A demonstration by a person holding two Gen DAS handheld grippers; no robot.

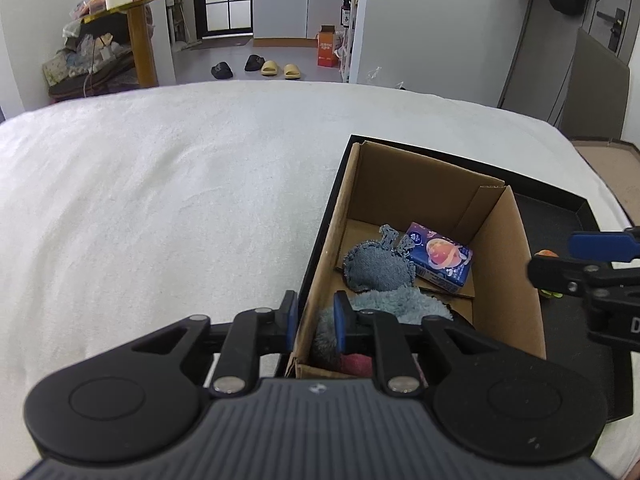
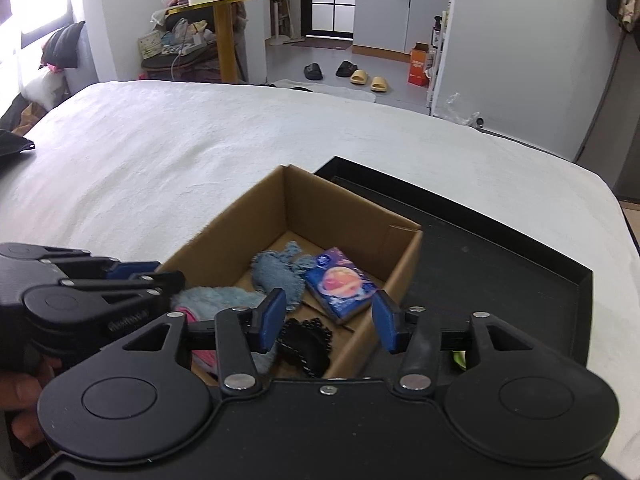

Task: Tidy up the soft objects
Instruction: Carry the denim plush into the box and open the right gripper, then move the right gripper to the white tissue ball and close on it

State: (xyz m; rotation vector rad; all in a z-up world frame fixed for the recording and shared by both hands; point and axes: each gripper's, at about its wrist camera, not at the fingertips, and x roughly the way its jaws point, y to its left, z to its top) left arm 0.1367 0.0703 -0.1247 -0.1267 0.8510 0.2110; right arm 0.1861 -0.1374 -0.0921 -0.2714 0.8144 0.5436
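box (image 1: 508,264): matt cardboard | toy (image 1: 376,268): frayed denim | packet (image 1: 440,258): glossy | bedspread (image 1: 160,200): nubby cloth

Soft, even daylight fills the room, a window (image 2: 36,4) blown out at far left; fisheye bends the bed (image 2: 200,152) edges, and shadows stay faint.

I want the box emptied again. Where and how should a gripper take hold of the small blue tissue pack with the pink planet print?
Probably from straight above, across the two long edges of the small blue tissue pack. It lies flat on the brown cardboard box floor, printed face up, with the denim heart-shaped pouch close on its left, so approach toward the right side.
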